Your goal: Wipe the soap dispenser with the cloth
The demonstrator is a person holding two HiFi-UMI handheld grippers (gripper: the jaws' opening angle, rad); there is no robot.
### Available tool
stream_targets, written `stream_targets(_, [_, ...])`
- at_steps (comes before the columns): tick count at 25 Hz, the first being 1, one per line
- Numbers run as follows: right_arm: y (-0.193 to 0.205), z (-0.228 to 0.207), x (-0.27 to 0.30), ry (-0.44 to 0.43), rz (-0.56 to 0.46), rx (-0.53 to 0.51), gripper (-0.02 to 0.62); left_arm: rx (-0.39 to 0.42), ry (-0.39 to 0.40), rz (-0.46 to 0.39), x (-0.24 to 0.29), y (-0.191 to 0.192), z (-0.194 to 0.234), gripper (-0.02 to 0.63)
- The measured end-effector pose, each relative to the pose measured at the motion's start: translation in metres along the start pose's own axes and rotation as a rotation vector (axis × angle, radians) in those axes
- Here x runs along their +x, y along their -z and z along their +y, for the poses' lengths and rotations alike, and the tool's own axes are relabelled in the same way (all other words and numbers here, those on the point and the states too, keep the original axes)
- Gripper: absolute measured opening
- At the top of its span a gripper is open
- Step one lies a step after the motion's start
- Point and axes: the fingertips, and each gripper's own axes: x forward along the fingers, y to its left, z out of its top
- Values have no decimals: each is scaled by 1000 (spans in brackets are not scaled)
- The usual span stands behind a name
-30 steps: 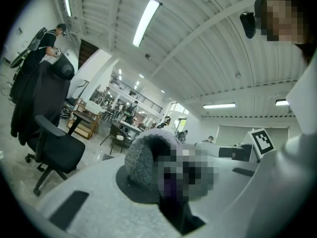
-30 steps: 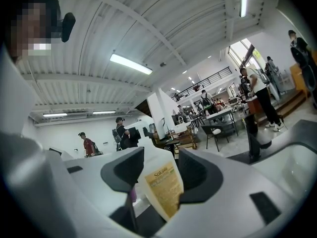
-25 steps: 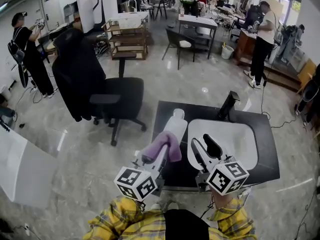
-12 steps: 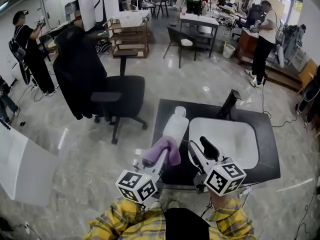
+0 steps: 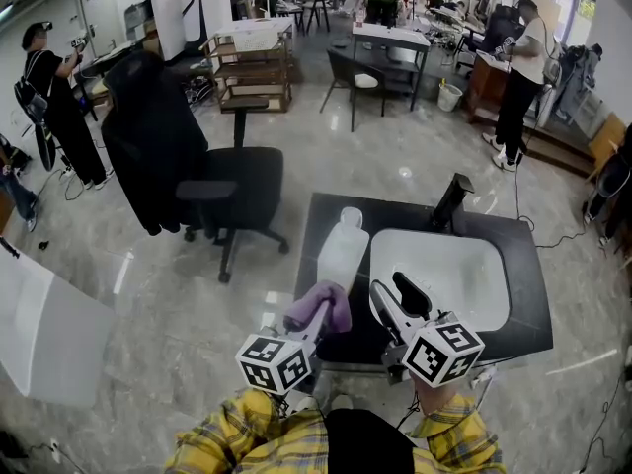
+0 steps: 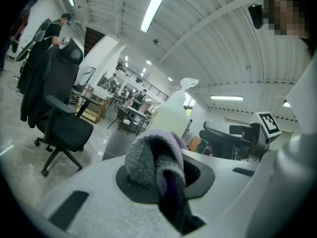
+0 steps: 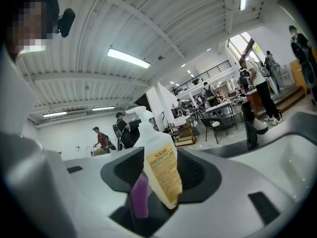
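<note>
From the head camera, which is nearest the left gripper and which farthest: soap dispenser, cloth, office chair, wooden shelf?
1. cloth, clamped in its jaws
2. soap dispenser, just ahead on the counter
3. office chair, beyond, leftward
4. wooden shelf, far back

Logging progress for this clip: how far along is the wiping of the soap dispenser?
Done: the fuzzy purple cloth is clamped in the left gripper. In hand: it is held by the base of the white plastic pump soap dispenser on the black counter; contact is unclear. The right gripper hangs open and empty over the white sink. Left: the wiping itself; no frame shows any of the bottle wiped.
</note>
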Motion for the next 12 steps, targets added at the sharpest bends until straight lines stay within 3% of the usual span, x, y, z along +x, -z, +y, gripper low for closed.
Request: stream_targets(12, [9,-7,-4,7,17,12,199,-10,-58,130,11,49,24,49])
